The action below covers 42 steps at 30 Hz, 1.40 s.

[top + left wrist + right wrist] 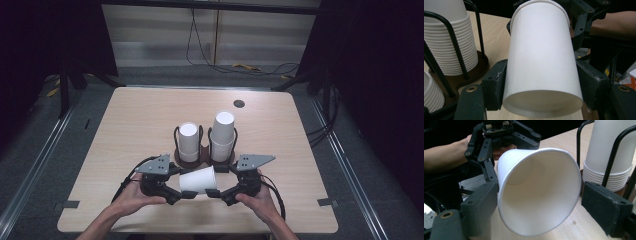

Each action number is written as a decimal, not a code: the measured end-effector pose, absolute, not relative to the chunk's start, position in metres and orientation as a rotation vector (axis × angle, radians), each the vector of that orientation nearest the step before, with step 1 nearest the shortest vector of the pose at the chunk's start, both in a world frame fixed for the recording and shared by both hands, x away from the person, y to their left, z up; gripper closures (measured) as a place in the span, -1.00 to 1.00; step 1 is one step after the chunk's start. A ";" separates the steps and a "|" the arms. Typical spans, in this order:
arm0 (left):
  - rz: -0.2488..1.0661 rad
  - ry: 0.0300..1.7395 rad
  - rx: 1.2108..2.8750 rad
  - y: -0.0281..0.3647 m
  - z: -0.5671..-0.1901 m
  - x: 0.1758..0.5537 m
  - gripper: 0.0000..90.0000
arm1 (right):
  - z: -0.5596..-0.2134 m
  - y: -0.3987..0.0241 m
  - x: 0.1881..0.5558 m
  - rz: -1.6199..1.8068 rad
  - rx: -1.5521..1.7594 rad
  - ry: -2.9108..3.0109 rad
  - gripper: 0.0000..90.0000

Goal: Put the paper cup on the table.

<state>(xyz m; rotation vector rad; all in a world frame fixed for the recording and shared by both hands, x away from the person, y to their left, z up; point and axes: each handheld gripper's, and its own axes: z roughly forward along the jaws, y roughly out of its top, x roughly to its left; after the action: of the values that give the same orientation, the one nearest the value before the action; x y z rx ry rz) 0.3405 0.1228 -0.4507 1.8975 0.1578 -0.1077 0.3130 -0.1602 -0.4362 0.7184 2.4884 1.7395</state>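
So the left tool [184,192] is clamped on a white paper cup [198,180], jaws pressing in on both sides of the cup near its closed bottom end. In the left gripper view you can see both black pads [496,83] squeezed flat against the cup wall, one on each side. The cup is lying sideways, held up off the table [135,120], with its open mouth pointing toward the right tool [216,192].

The right tool sits at the cup's rim end. In the right gripper view its jaws stand apart: the near-side pad [482,207] is right up against the rim, while the other pad [605,205] is clear of the cup with a visible gap. So it's wide apart around the mouth, not squeezing it.

Both tools are held by a person's hands, left hand [131,199] and right hand [256,199], at the near edge of the table.

Just behind the cup there's a dark wire holder with two slots. The left slot has a shorter stack of cups [188,142], the right slot a taller stack [223,135], both upside down. Further back on the table there's a small dark round cap [239,103].
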 end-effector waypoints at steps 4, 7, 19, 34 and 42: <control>-0.116 0.151 1.894 0.121 -0.450 0.340 -0.29 | -0.437 -0.159 0.314 1.752 0.713 2.498 -0.69; -0.123 0.144 1.891 0.119 -0.451 0.339 -0.29 | -0.437 -0.156 0.315 1.765 0.706 2.508 -0.69; -0.141 0.145 1.881 0.119 -0.452 0.341 -0.29 | -0.441 -0.153 0.322 1.815 0.726 2.562 -0.67; -0.168 0.148 1.886 0.118 -0.456 0.345 -0.31 | -0.443 -0.158 0.328 1.852 0.708 2.605 -0.52; -0.149 0.147 1.891 0.119 -0.456 0.344 -0.43 | -0.441 -0.158 0.326 1.838 0.716 2.599 -0.50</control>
<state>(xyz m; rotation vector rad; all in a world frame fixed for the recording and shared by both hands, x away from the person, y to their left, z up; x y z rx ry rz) 0.3438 0.1192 -0.4564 1.8915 0.1470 -0.1488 0.3258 -0.1577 -0.4408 0.7163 2.5994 1.8382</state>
